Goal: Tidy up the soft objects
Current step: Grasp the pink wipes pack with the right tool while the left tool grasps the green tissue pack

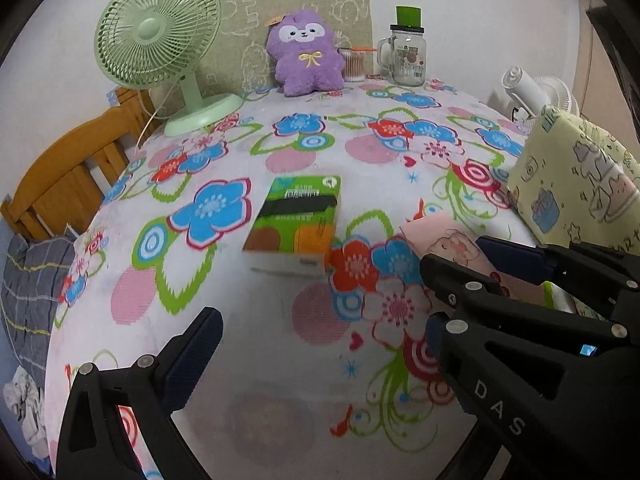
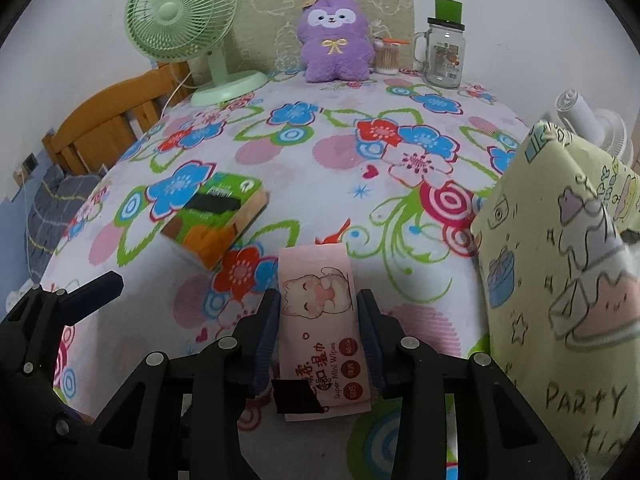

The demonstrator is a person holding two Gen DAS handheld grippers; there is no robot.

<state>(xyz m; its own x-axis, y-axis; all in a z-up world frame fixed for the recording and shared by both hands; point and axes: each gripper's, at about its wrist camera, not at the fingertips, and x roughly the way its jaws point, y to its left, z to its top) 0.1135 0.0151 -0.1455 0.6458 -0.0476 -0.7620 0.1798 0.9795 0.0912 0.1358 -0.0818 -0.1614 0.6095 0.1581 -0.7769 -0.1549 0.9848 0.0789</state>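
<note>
A pink pack of wet wipes [image 2: 320, 320] with a cat picture lies on the flowered tablecloth. My right gripper [image 2: 318, 336] is shut on it, one finger on each long side; both show in the left wrist view, gripper [image 1: 520, 280] and pack [image 1: 452, 248]. A green tissue pack [image 1: 296, 220] lies mid-table, also in the right wrist view [image 2: 218, 216]. My left gripper [image 1: 320, 348] is open and empty, low over the cloth in front of the tissue pack. A purple plush toy [image 1: 306, 52] sits at the back. A yellow fabric bag [image 2: 560, 280] stands at the right.
A green desk fan [image 1: 160, 40] stands at the back left. A glass jar mug [image 1: 408, 52] and a cotton swab cup [image 1: 354, 64] stand at the back right. A wooden chair [image 1: 68, 176] is beyond the table's left edge. A white fan [image 1: 528, 88] stands behind the bag.
</note>
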